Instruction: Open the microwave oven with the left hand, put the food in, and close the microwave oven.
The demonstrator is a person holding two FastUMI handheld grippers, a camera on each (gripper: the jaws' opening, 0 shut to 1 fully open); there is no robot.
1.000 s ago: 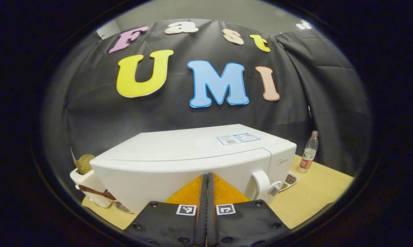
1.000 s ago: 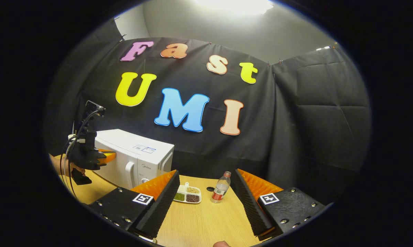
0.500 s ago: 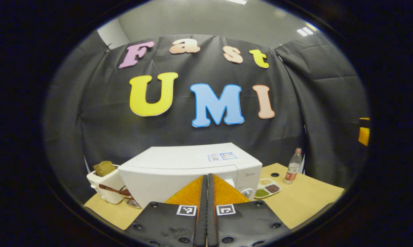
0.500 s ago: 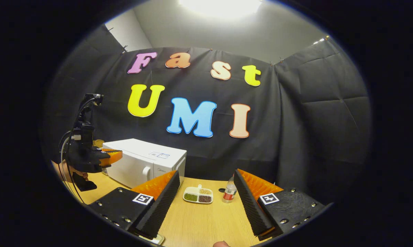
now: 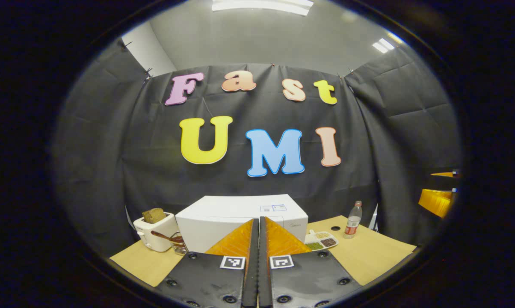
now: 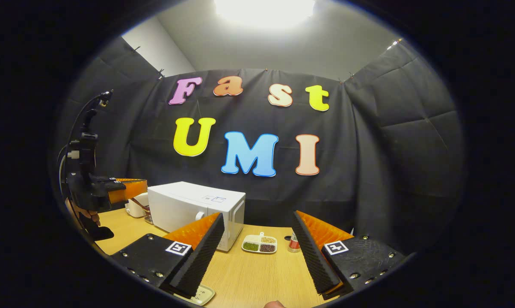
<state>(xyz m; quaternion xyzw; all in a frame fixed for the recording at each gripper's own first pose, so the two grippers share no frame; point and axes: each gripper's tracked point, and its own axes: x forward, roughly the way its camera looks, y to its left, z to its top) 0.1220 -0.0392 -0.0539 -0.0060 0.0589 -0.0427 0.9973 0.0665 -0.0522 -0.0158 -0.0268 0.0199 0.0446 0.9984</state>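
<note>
The white microwave [image 5: 240, 214] [image 6: 193, 205] stands on the wooden table [image 5: 368, 252] with its door closed. My left gripper [image 5: 258, 220] is shut with nothing between its fingers, held back from the microwave's front. In the right gripper view the left gripper [image 6: 141, 186] hangs at the far left, held by a hand [image 6: 84, 214]. My right gripper [image 6: 257, 214] is open and holds nothing, above the table to the right of the microwave. A white divided dish of beans [image 5: 321, 240] [image 6: 259, 244] lies just right of the microwave.
A white toaster [image 5: 155, 233] [image 6: 135, 205] with bread [image 5: 153, 214] stands left of the microwave. A clear bottle [image 5: 352, 226] [image 6: 292, 244] stands right of the dish, partly hidden behind my right finger. A pale plate edge [image 6: 199, 295] lies under my right gripper.
Both grippers have drawn back from the microwave, which now looks smaller and farther. The left gripper stayed shut and the right stayed open.
</note>
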